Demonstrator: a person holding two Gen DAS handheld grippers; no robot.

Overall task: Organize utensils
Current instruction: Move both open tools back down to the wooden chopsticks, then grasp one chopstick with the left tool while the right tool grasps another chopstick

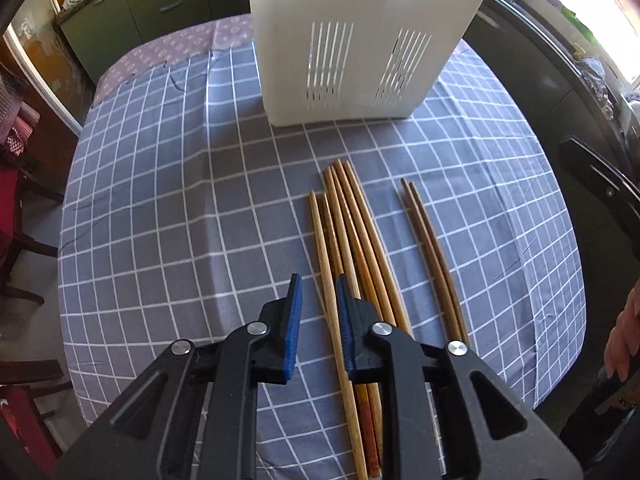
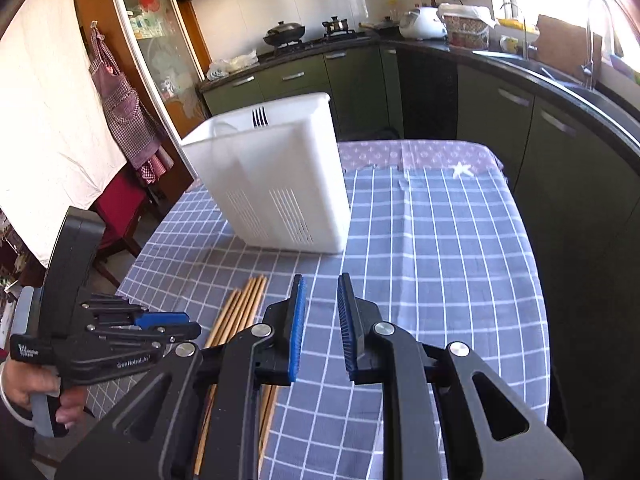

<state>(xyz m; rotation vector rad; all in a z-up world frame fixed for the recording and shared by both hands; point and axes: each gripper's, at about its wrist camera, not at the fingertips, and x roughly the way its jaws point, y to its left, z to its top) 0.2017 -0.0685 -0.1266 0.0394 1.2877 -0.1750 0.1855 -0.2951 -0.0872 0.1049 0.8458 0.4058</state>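
1. Wooden chopsticks (image 1: pixel 352 248) are laid flat on the checked counter (image 1: pixel 160 200), before a white utensil bin (image 1: pixel 352 48).
2. Left tool (image 1: pixel 318 300): jaws narrowly parted; one chopstick is seen between them, grip unclear.
3. Right tool (image 2: pixel 320 300): narrowly parted, nothing held.

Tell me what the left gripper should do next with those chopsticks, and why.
Probably lower the left gripper a little and close on the outermost chopstick of the chopstick bundle. Its narrow gap already frames that stick, nothing is gripped yet, and the white holder stands upright beyond the bundle.
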